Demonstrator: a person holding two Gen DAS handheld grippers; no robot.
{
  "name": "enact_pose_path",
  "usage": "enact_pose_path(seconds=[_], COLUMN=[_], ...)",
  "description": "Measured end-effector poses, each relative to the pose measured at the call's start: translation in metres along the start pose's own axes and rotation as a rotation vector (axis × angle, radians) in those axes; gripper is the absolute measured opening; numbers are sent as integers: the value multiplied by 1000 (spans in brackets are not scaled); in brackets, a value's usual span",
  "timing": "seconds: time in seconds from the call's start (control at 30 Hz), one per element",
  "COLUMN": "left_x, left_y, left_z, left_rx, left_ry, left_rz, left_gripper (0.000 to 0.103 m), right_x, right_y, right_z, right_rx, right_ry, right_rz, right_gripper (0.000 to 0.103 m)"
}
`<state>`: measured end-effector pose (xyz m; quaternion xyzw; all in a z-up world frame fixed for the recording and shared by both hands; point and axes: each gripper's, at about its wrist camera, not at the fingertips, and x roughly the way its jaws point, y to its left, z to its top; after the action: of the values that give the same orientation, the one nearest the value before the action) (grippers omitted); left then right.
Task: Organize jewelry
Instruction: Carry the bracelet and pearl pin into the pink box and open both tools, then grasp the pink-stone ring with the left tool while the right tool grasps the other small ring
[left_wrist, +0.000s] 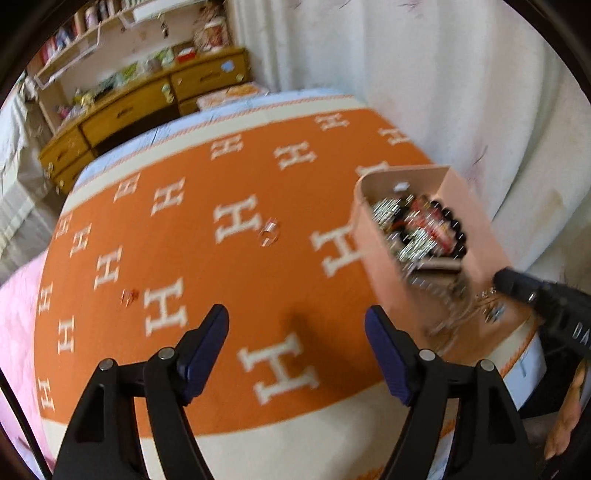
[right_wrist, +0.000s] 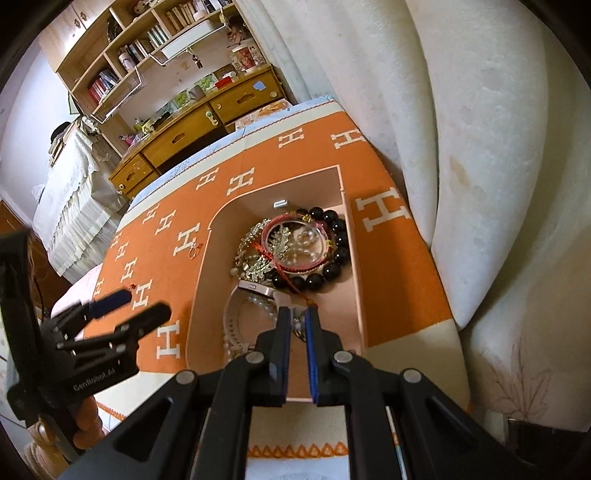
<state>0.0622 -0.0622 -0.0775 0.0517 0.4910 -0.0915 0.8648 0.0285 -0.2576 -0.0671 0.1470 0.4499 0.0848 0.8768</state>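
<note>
A pink jewelry box (right_wrist: 352, 251) sits on the orange H-patterned blanket (right_wrist: 255, 162). It holds a black bead bracelet (right_wrist: 334, 254), a red bangle (right_wrist: 295, 267), silver brooches, pearls and a white watch (right_wrist: 232, 317). My right gripper (right_wrist: 296, 321) hangs over the box's near end, jaws nearly closed around a small jewelry piece (right_wrist: 298, 326). My left gripper (left_wrist: 295, 325) is open and empty above the blanket, left of the box (left_wrist: 373, 251). A ring (left_wrist: 269, 232) and a small red earring (left_wrist: 129, 295) lie loose on the blanket.
A white curtain (right_wrist: 480, 147) hangs right of the bed. A wooden desk with drawers (right_wrist: 192, 129) and bookshelves stand beyond the bed's far end. A pink quilt (left_wrist: 18, 314) lies left of the blanket.
</note>
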Motion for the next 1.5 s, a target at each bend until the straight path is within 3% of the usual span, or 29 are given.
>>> enact_pose_path(seconds=[0.13, 0.23, 0.67, 0.93, 1.1, 1.5], left_x=[-3, -7, -21, -9, 9, 52], left_y=[23, 39, 112, 159, 177, 169], left_z=[-19, -28, -45, -39, -25, -1], left_rx=[-38, -64, -156, -42, 48, 318], left_ry=[8, 12, -46, -69, -86, -64], left_rz=[20, 49, 131, 162, 120, 97], left_gripper=[81, 87, 87, 87, 81, 75], right_x=[0, -4, -6, 8, 29, 74], right_y=[-1, 2, 53, 100, 127, 142], right_z=[-1, -2, 5, 16, 15, 12], right_rx=[24, 19, -101, -189, -222, -190], right_ry=[2, -12, -41, -16, 6, 74], right_rz=[9, 18, 88, 153, 166, 110], right_gripper=[24, 25, 25, 25, 25, 25])
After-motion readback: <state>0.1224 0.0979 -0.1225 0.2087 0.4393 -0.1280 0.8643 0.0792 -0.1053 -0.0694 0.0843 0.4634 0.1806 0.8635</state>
